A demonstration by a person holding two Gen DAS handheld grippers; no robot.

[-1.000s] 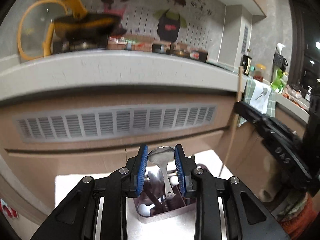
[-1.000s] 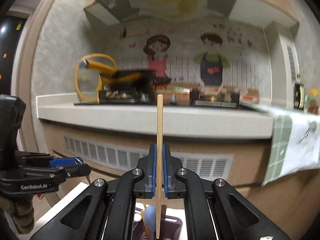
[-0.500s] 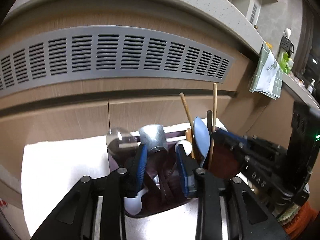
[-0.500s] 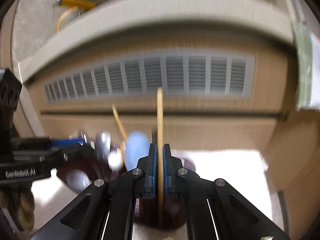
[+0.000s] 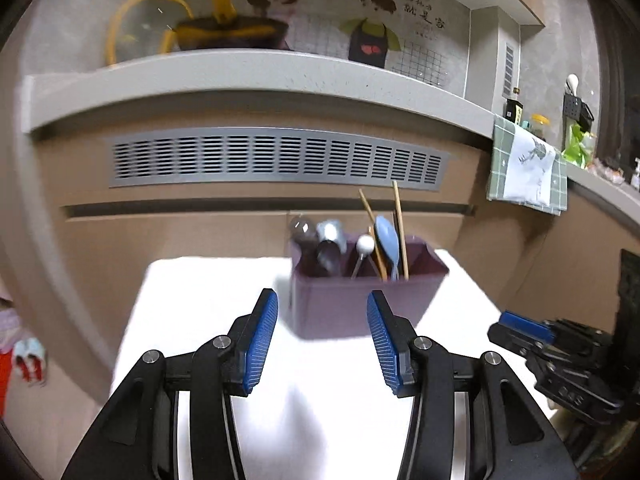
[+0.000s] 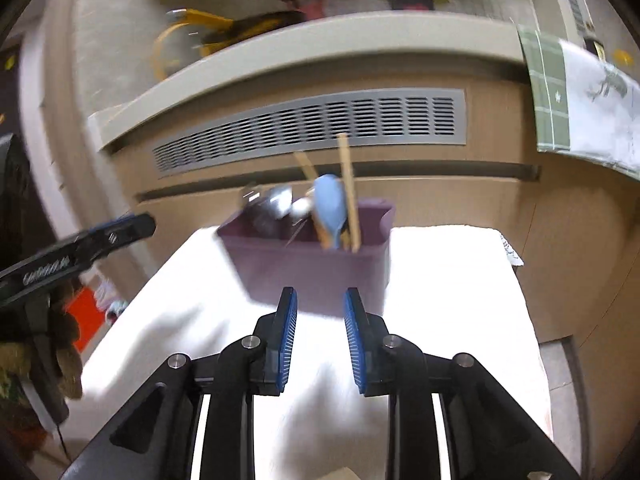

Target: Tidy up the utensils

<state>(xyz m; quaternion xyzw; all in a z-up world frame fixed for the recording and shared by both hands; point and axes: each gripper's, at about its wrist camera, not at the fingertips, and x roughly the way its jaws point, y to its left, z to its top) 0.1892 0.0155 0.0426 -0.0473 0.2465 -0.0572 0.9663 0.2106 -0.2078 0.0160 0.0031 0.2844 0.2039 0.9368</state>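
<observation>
A purple utensil holder [image 5: 360, 300] [image 6: 316, 268] stands on a white cloth [image 5: 208, 304] [image 6: 452, 280]. Upright in it are metal spoons [image 5: 330, 234] [image 6: 276, 202], a light blue spoon [image 5: 387, 238] [image 6: 330, 210], a white-tipped utensil [image 5: 365, 245] and wooden chopsticks [image 5: 400, 228] [image 6: 347, 188]. My left gripper [image 5: 322, 300] is pulled back in front of the holder, its jaws opening wide with nothing between them. My right gripper [image 6: 320, 296] is also back from the holder, jaws opening, empty. Each gripper shows at the edge of the other's view, the right gripper [image 5: 520, 326] and the left gripper [image 6: 128, 228].
A wooden cabinet front with a grey vent grille [image 5: 276, 158] [image 6: 320, 124] rises behind the cloth under a grey counter [image 5: 240, 76]. A yellow-handled pan [image 5: 224, 32] sits on top. A green checked towel [image 5: 528, 168] [image 6: 584, 100] hangs at the right.
The left gripper let go of the metal spoon and the right one let go of the chopstick, both now standing in the holder. Both grippers opened and drew back from it.
</observation>
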